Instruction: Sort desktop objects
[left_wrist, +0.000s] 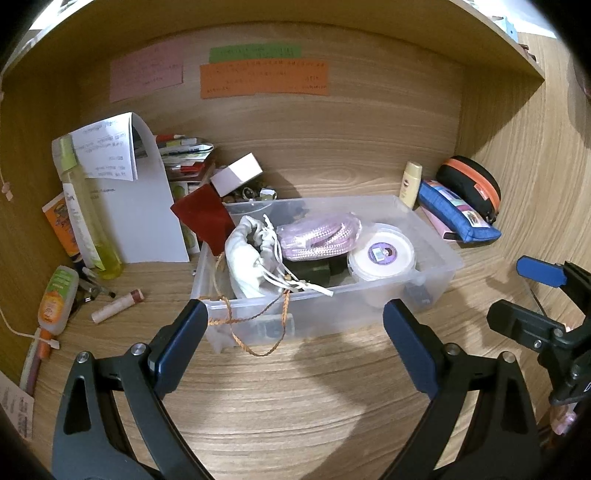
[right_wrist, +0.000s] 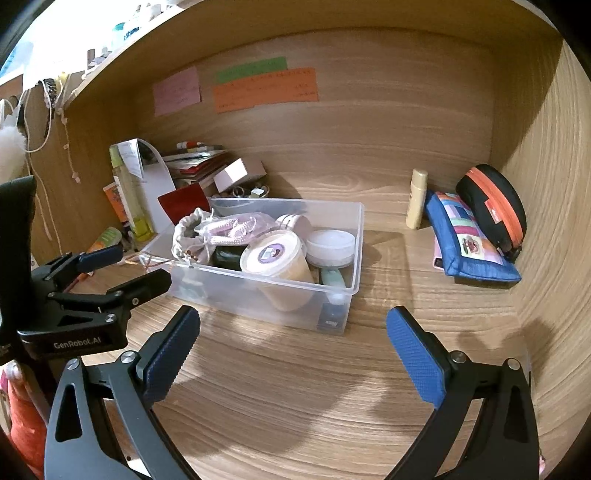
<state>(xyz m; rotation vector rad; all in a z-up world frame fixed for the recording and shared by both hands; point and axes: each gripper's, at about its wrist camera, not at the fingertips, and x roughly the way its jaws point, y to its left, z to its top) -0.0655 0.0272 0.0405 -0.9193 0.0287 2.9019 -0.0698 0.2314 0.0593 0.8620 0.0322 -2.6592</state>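
A clear plastic bin (left_wrist: 424, 236) is sitting on the wooden desk (left_wrist: 295, 406), and everything else is lying around it. The left gripper (left_wrist: 295, 332) is hovering just in front of the bin's near wall, its jaws spread wide and holding nothing. The right gripper (right_wrist: 293, 336) is hanging in front of the bin's right corner, equally spread and empty.

Inside the bin, a white drawstring pouch (left_wrist: 251, 254), a pink-and-white rope bundle (left_wrist: 317, 236) and a lidded round tub (left_wrist: 380, 254) are lying side by side. A braided tan cord (left_wrist: 255, 321) is trailing over the near wall.

Only the left wrist view is showing the lip balm tube (left_wrist: 117, 306) and a small orange-labelled bottle (left_wrist: 57, 301) left of the bin. Only the right wrist view is revealing a second white lidded jar (right_wrist: 330, 247) behind the tub.

Right of the bin, a blue zip pouch (right_wrist: 469, 240), a black case with an orange zip (right_wrist: 491, 206) and a cream tube (right_wrist: 416, 199) are resting near the back wall.
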